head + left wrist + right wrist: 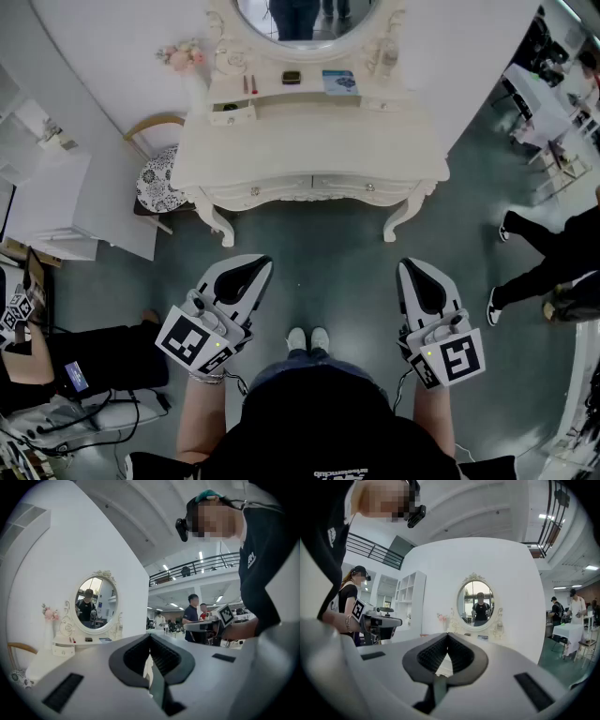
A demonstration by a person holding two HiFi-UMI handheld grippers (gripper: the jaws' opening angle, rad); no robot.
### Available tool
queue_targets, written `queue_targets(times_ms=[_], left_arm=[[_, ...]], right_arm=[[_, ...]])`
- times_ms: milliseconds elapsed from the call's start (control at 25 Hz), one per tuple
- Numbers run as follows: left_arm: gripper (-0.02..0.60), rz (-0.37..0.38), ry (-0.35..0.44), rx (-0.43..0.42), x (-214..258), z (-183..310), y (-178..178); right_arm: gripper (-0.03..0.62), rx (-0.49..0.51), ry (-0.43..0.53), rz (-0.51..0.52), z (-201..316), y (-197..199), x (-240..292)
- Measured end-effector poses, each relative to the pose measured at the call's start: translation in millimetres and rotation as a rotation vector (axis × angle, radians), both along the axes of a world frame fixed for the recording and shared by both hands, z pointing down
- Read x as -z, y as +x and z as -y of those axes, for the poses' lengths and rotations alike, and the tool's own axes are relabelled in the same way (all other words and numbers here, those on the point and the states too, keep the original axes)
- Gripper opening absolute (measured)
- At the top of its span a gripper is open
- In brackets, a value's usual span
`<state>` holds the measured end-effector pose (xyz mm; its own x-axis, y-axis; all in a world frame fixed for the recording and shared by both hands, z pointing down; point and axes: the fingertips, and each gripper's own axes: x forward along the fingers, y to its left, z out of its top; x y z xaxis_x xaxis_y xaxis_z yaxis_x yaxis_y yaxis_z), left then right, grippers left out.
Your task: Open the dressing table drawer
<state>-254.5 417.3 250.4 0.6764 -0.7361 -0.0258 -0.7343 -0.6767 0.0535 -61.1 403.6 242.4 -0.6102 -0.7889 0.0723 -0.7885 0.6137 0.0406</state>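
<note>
A white dressing table [309,141] stands ahead of me, with an oval mirror [302,19] on top. Two shallow drawers run along its front, the left drawer [258,190] and the right drawer [367,187]; each has a small knob and both look closed. A small upper drawer [232,114] on the top shelf sticks out slightly. My left gripper [262,266] and right gripper [410,268] hover level near my body, well short of the table, both shut and holding nothing. The table and its mirror [95,604] appear far off in the left gripper view, and the mirror [478,603] in the right gripper view too.
A chair [156,178] with a patterned seat stands at the table's left corner. A white cabinet [52,202] is further left. One person [80,361] sits at my left and another person [553,267] stands at the right. Bare floor [309,262] lies between me and the table.
</note>
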Motion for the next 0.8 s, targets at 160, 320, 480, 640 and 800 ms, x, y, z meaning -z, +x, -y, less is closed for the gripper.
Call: queue_targets(times_ms=[160,320,480,640,800], left_arm=[[0.017,-0.001,-0.006,-0.006,3.1,-2.2,-0.2],[0.017,0.001,-0.013,-0.006,0.8,-1.3,-2.6],[0.017,-0.007,-0.020,0.002,-2.2,1.4,0.8],[0.017,0.000,-0.024,0.000,-7.0,2.9,9.1],[0.016,0.000,-0.034,0.020,-13.2,3.4,16.8]], right_arm=[[0.018,-0.007,-0.010,0.002,-2.8,0.6,1.8],[0.018,-0.008,-0.014,-0.008,-5.1,-1.6,0.4],[0.018,-0.007,-0.012,-0.045,-6.7,3.0,-2.7],[0.019,-0.006,-0.016,0.009,-4.6,15.4,-2.1],[0.020,0.016,-0.009,0.001,-3.7,27.9,-5.5]])
